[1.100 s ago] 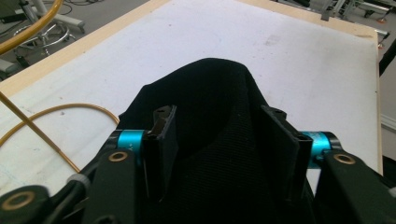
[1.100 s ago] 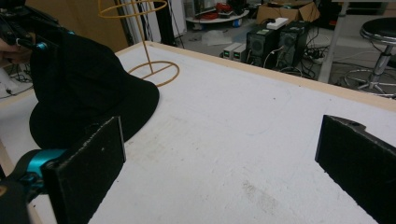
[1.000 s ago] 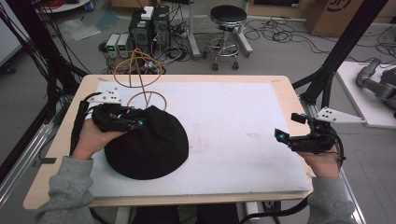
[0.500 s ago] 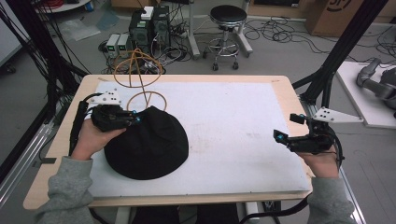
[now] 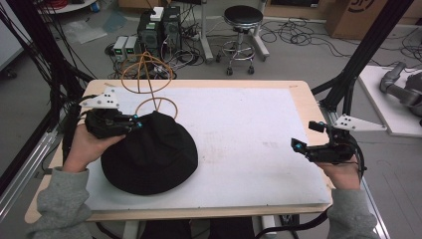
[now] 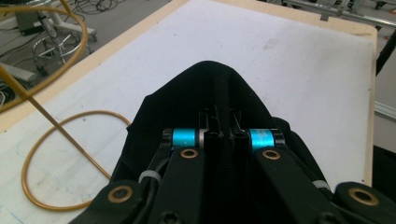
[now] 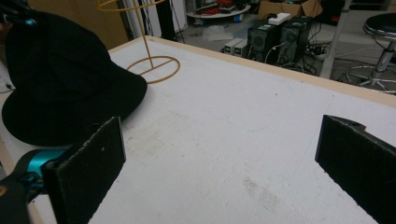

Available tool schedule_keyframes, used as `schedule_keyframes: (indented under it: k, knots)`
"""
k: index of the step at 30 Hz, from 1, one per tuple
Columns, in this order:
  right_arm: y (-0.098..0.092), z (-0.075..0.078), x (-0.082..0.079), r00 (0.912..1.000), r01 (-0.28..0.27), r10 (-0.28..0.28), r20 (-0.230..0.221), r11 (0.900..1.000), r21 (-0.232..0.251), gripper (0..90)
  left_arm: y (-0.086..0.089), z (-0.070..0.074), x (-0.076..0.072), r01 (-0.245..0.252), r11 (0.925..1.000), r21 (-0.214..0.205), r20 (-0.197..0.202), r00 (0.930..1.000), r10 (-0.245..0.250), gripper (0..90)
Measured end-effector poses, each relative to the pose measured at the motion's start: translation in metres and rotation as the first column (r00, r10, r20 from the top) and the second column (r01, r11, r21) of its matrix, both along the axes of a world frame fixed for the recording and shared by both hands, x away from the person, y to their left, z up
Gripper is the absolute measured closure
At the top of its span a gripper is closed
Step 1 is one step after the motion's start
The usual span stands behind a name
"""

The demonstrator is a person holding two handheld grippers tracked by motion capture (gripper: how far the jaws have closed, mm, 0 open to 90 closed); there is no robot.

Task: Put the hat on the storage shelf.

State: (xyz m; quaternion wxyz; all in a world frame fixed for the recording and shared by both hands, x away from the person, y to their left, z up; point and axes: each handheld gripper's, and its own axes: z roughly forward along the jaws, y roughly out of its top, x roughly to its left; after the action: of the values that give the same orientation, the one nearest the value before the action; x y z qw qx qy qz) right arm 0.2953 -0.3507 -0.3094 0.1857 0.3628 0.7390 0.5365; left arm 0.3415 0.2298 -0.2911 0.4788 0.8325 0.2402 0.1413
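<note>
At frame left my left tool (image 5: 133, 122) pinched the black hat (image 5: 149, 154) on the bench (image 5: 249, 124); my right tool (image 5: 306, 137) gaped wide at right

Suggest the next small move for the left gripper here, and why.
Probably lift the black hat toward the yellow wire stand: the left gripper is shut on its crown fabric, the stand sits just beyond, and the right gripper waits open, apart.

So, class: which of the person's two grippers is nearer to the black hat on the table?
Left. The left gripper is closed on the black hat at its far-left edge. The right gripper is open and empty, well across the white mat near the table's right edge.
</note>
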Motion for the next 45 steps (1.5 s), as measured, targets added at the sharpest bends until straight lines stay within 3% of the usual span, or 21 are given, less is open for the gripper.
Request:
schedule_keyframes:
  k: [5, 13, 21, 24, 36, 45]
  knots:
    - [-0.001, 0.001, -0.001, 1.0, -0.004, 0.004, 0.007, 1.0, 0.007, 1.2, 0.002, 0.02, -0.008, -0.01, 1.0, 0.001, 0.027, 0.9996, 0.01, 88.2]
    - [-0.001, 0.004, -0.003, 0.9997, -0.021, 0.021, 0.015, 0.9995, 0.022, 1.2, 0.008, 0.049, -0.012, -0.036, 0.9988, -0.032, 0.049, 0.9981, 0.037, 88.1]
    - [0.0, 0.0, -0.001, 0.9992, -0.041, 0.041, -0.001, 0.9986, 0.034, 1.2, 0.011, 0.076, -0.017, -0.073, 0.9969, -0.028, 0.081, 0.9939, 0.075, 88.2]
    - [0.0, -0.001, -0.001, 0.9989, -0.044, 0.043, 0.017, 0.9981, 0.044, 1.2, 0.011, 0.088, -0.02, -0.085, 0.9962, -0.022, 0.091, 0.9921, 0.086, 88.1]
    - [-0.005, 0.0, -0.002, 0.998, -0.06, 0.059, 0.021, 0.996, 0.067, 1.2, 0.01, 0.135, -0.026, -0.074, 0.9968, -0.031, 0.137, 0.9875, 0.078, 88.2]
    - [-0.006, 0.004, -0.005, 0.9975, -0.065, 0.063, 0.033, 0.9948, 0.078, 1.2, 0.013, 0.164, -0.03, -0.086, 0.9953, -0.044, 0.185, 0.9783, 0.093, 88.2]
